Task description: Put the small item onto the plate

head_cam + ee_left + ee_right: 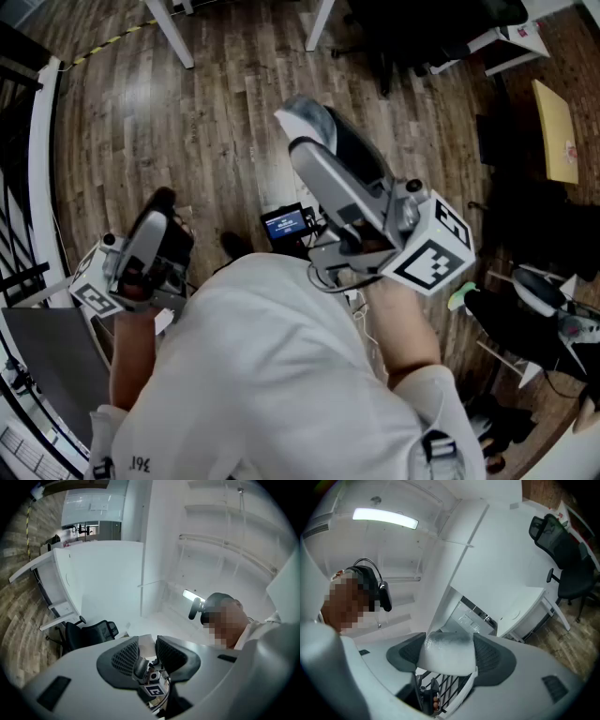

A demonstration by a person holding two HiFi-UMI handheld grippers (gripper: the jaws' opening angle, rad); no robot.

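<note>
My right gripper (307,120) points away from my body over the wooden floor, and it is shut on a small frosted white item (302,114). In the right gripper view this item (447,652) fills the gap between the two dark pads (493,656) and looks like a pale, rounded plastic piece. My left gripper (159,201) is held low at the left, and its jaws stand a little apart. In the left gripper view the gap of that gripper (147,654) holds nothing, and only the other gripper's marker cube shows through it. No plate is in any view.
Below me is a wooden floor (216,103) with white table legs (178,42) and a black office chair (412,37) at the top. A small lit screen (286,223) lies on the floor. A yellow board (555,131) is at the right and a dark railing (19,216) at the left.
</note>
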